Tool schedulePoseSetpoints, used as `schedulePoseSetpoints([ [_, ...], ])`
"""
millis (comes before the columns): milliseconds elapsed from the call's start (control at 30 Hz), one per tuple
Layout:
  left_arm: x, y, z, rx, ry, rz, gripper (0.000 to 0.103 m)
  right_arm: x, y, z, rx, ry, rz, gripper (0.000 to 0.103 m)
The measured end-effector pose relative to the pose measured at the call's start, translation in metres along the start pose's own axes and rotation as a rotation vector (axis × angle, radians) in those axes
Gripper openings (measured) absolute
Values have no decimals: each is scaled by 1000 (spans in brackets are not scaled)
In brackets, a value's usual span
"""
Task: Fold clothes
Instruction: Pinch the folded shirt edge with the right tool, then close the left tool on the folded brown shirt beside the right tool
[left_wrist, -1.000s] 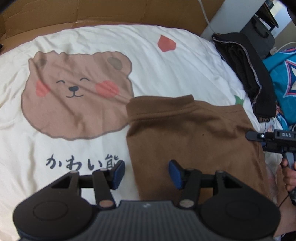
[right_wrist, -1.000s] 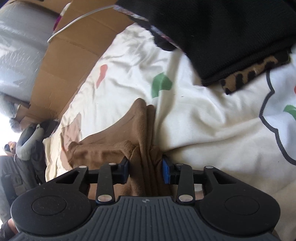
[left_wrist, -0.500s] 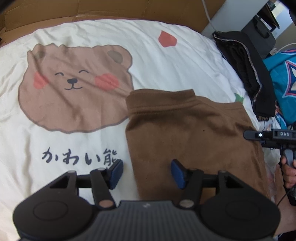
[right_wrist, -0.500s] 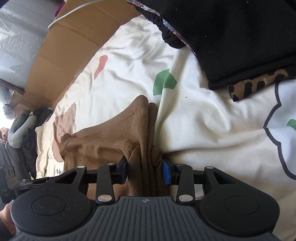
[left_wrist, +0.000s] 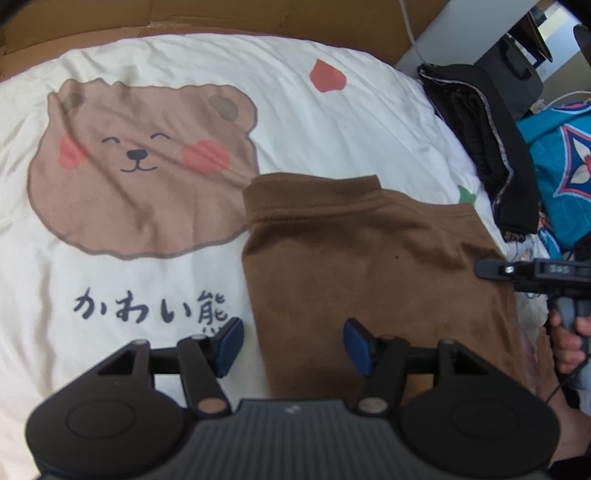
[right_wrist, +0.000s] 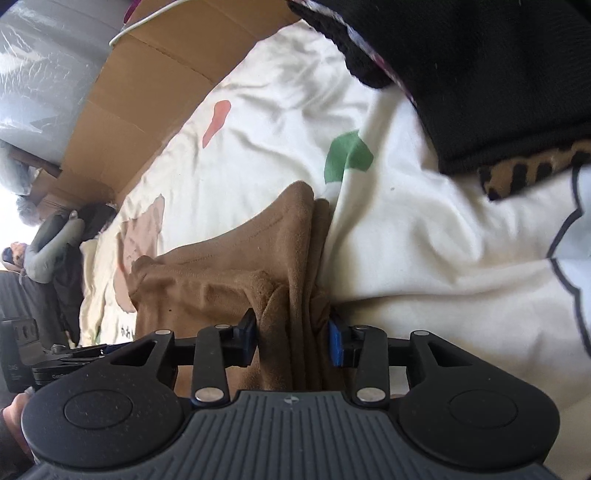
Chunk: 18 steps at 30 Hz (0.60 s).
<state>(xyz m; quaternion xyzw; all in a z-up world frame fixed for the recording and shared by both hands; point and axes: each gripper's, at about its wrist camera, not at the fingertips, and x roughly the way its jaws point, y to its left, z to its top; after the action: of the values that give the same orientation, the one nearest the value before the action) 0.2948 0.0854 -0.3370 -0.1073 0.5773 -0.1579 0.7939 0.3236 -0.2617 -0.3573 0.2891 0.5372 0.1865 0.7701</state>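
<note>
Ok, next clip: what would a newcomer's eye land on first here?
Probably the big smiling bear print on the cream bedspread, left of the folded brown garment. Next, the right gripper, jaws clamped on that garment's bunched edge, while the left gripper hovers open over its near corner. A black clothes pile lies at the bed's right edge.

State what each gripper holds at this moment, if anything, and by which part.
The right gripper is shut on the brown garment, pinching a bunched stack of layers at its right-hand edge. The left gripper is open above the garment's left edge, holding nothing.
</note>
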Motion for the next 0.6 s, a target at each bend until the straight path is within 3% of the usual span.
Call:
schedulePoseSetpoints([
  [200,5,5,2,-34,-5,-49,69,-2,-2,-3,39,-15,27,31],
  [300,7,8,5,-56,-10,-77,69,-3,-1,-4,46,-21,27,31],
  [433,11,26,12,-183,-39,-158,66,-2,-1,-4,55,-26,24,31],
  [533,14,38,16,-251,-47,-214,45,-3,-1,-5,58,-29,25,31],
  [600,12,42,17,-264,-63,-233,19,-4,-2,-5,58,-31,33,31],
])
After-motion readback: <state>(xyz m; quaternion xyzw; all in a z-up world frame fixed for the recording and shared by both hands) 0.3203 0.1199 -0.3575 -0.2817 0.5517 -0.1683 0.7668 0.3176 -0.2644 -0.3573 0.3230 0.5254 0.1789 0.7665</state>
